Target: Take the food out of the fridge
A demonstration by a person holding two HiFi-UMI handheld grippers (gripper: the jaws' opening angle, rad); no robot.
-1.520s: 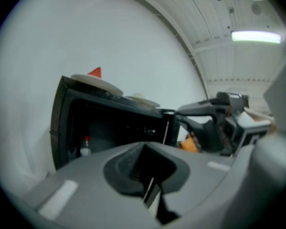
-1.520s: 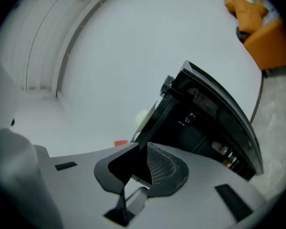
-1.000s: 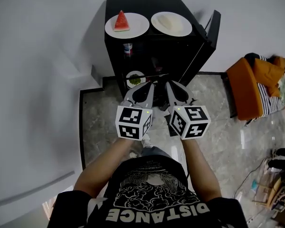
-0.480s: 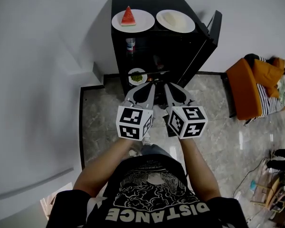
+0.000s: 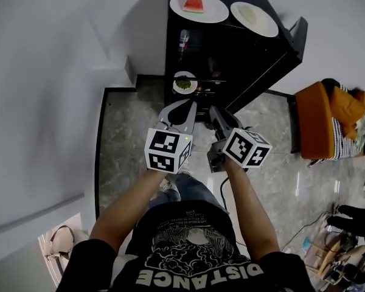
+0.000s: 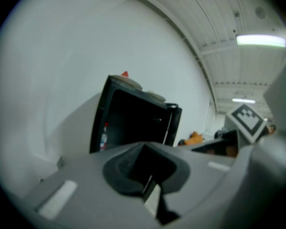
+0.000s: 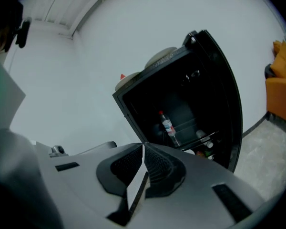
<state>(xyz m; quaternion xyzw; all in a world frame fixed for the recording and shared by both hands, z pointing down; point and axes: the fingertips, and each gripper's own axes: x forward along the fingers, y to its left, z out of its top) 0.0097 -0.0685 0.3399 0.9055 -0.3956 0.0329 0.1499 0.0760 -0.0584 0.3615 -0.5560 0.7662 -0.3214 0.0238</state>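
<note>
A black mini fridge stands against the wall with its door swung open to the right. On its top are a plate with a watermelon slice and a plate of pale food. Inside I see an upright bottle and, lower down, a small plate of green food. My left gripper and right gripper hang side by side in front of the fridge, short of the opening, both shut and empty. The right gripper view shows the bottle past the shut jaws.
An orange chair piled with clothes stands right of the fridge door. The marble floor has a black border along the white wall on the left. A bag lies at the lower left. Clutter sits at the lower right.
Both grippers have come down a little and stayed shut. The right gripper has rolled, so its marker cube sits tilted. The fridge now lies further up and right in the head view.
</note>
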